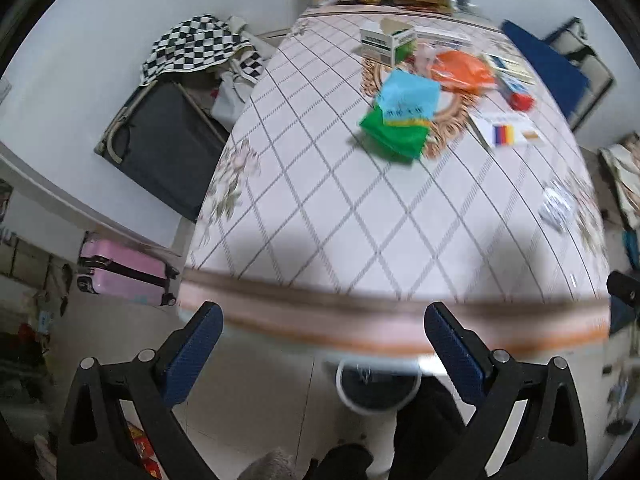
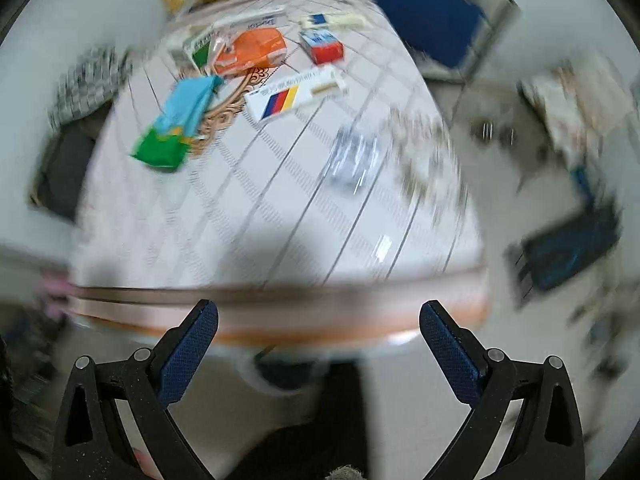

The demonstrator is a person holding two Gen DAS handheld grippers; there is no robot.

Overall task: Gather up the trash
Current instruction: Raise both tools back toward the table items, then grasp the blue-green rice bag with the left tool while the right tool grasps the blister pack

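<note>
Both my hand-held grippers, left (image 1: 322, 322) and right (image 2: 318, 318), hang open and empty off the tabletop's (image 1: 320, 216) near edge; the blurred right view risks a misjudged reach for the wrapper (image 2: 354, 158).

Both the left gripper (image 1: 322, 320) and right gripper (image 2: 318, 316) hover spread wide and empty at the near edge of the diamond-patterned cloth-covered worktop (image 1: 360, 208).

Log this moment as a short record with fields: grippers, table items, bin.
left gripper: open, empty, short of the table edge
right gripper: open, empty, view blurred
table: checked cloth
litter: blue-green packet, orange bag, white box, striped carton, clear wrapper
bin: round, white-rimmed, on the floor below the table edge
</note>
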